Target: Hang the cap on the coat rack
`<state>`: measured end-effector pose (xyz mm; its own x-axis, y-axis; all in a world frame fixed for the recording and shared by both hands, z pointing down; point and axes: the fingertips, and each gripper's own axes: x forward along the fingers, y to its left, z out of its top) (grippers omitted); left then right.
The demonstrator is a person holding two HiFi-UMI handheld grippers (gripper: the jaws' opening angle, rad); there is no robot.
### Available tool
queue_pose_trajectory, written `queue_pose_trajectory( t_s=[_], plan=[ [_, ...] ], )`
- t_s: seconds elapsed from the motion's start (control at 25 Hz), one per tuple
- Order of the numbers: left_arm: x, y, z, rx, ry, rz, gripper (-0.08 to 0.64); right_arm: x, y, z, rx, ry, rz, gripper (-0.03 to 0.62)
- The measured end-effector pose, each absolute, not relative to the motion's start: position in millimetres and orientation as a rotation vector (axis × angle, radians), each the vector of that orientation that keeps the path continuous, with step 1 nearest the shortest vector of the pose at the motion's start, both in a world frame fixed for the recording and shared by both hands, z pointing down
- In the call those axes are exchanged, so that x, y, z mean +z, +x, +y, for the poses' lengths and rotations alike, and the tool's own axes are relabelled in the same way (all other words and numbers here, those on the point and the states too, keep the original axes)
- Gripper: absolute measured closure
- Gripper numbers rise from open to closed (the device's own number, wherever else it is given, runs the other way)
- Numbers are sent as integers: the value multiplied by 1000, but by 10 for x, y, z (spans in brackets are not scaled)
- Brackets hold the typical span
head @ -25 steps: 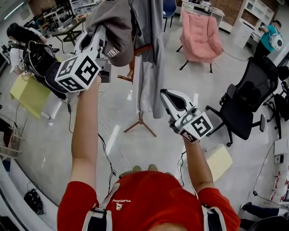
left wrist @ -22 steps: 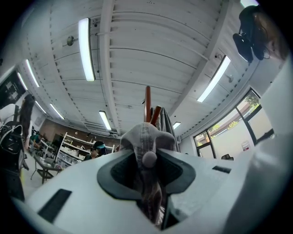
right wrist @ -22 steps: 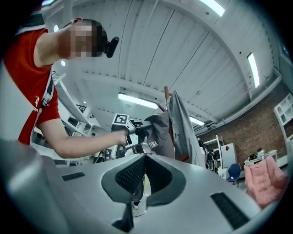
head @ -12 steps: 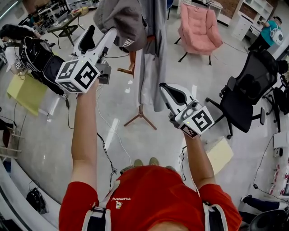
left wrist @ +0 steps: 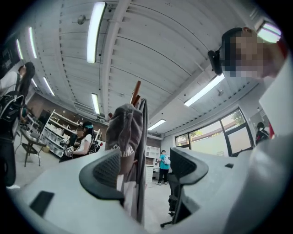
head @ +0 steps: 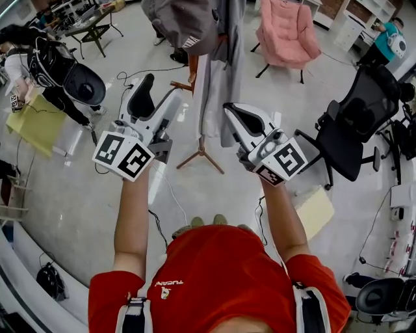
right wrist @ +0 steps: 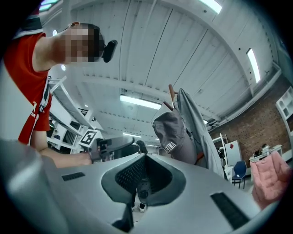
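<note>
One soft grey cap (head: pixel 185 25) atop seemingly wooden rack (head: pixel 201 151)

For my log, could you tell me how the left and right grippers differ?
On the left gripper the jaws stand apart; on the right gripper they are together. The left gripper is left of the coat rack, the right gripper right of it. Both hold nothing.

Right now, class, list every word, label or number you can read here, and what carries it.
Cap: white lettering near its edge, too blurred to read.
Red shirt: small white print, seen upside down, too small to read.
Left hand-held gripper and right hand-held gripper: square markers only, no words.
</note>
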<state>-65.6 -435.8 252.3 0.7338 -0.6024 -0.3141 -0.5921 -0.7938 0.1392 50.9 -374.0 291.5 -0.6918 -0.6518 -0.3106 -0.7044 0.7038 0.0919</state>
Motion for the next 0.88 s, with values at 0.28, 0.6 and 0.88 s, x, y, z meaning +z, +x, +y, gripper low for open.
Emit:
queue_pose_trajectory(
  t_s=[0.28,0.6,0.88],
  plan=[
    [2887,-625,-3951,-508,2833,-978,503,2841,394,-3619,286,-1042,2625,569],
    [2957,-365,-3647,-431,2913,-869,552,2878,331,-3463,313,-1038,2623,569],
    [2968,-278,-3597,-432,2909,-844,552,2910,394,-3440,300,-1062,2623,569]
  ],
)
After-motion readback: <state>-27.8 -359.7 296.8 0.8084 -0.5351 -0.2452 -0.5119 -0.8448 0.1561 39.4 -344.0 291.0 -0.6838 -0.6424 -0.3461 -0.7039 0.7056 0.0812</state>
